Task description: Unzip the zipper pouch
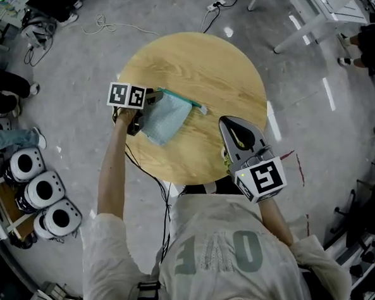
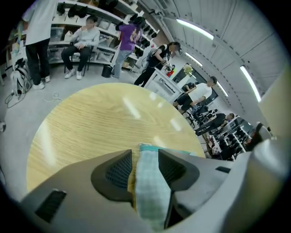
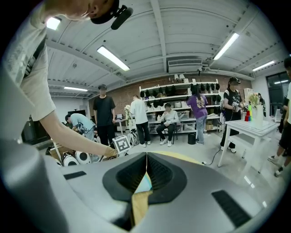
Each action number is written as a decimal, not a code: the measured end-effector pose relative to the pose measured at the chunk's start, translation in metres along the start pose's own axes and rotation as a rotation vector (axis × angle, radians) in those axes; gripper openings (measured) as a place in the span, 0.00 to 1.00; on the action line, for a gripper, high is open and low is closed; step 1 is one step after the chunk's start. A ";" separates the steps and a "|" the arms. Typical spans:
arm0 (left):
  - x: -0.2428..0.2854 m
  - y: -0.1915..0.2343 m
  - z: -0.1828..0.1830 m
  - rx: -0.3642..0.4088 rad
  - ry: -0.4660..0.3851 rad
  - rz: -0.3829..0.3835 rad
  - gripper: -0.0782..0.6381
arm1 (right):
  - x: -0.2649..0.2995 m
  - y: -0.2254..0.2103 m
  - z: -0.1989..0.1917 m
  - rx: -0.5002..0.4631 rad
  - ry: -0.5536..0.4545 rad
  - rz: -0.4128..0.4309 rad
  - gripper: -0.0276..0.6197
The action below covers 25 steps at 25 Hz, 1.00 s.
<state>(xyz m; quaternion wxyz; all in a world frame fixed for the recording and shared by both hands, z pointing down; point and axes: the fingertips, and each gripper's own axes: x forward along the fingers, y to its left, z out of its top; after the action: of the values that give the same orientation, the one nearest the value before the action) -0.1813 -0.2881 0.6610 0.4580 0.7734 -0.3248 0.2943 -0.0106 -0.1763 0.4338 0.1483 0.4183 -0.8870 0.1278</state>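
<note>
Left gripper: my left gripper (image 2: 144, 158) is clamped on the pouch. The pale cloth fills the gap between its two jaws, low in the middle of the left gripper view.
Pouch: the pouch (image 1: 167, 119) is pale checked cloth. It lies slantwise over the left part of the table, just left of centre in the head view, with its left end in my jaws.
Zipper: the teal zipper (image 1: 183, 99) runs along the pouch's upper right edge. I cannot tell whether it is open at all.
Right gripper: my right gripper (image 1: 231, 126) has its jaws together, tips touching, with nothing held between them. In the head view it sits over the table's lower right rim, well apart from the pouch, and points toward the top of the frame.
Table: the table (image 1: 214, 68) is round with a light wood top. It fills the upper middle of the head view.
Floor: the floor (image 1: 74, 64) is grey and glossy. Three white round-fronted units (image 1: 43, 190) stand at the left edge, and a loose cable (image 1: 113, 25) lies at the upper left.
Background: shelves (image 3: 182, 98) with several people by them fill the middle of the right gripper view. A white table (image 3: 259, 127) stands at its right.
</note>
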 end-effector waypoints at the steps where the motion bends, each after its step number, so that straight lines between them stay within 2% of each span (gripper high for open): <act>1: 0.001 0.000 0.000 -0.006 0.005 -0.010 0.39 | 0.001 0.001 0.000 0.001 0.002 0.001 0.09; 9: 0.004 -0.001 -0.001 -0.009 0.023 -0.055 0.34 | 0.007 0.009 -0.005 0.005 0.015 0.012 0.09; 14: 0.012 0.000 0.000 0.011 0.047 -0.025 0.25 | 0.008 0.010 -0.007 0.014 0.020 0.007 0.09; 19: 0.011 -0.003 -0.003 0.014 0.041 -0.005 0.20 | 0.004 0.010 -0.007 0.009 0.014 0.008 0.09; 25: -0.001 -0.021 0.005 0.073 -0.005 -0.003 0.18 | -0.002 0.013 -0.002 -0.009 -0.009 0.017 0.09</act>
<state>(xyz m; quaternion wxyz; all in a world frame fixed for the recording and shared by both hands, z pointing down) -0.1650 -0.2848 0.6478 0.4291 0.7909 -0.3138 0.3031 -0.0197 -0.1659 0.4340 0.1452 0.4106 -0.8917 0.1232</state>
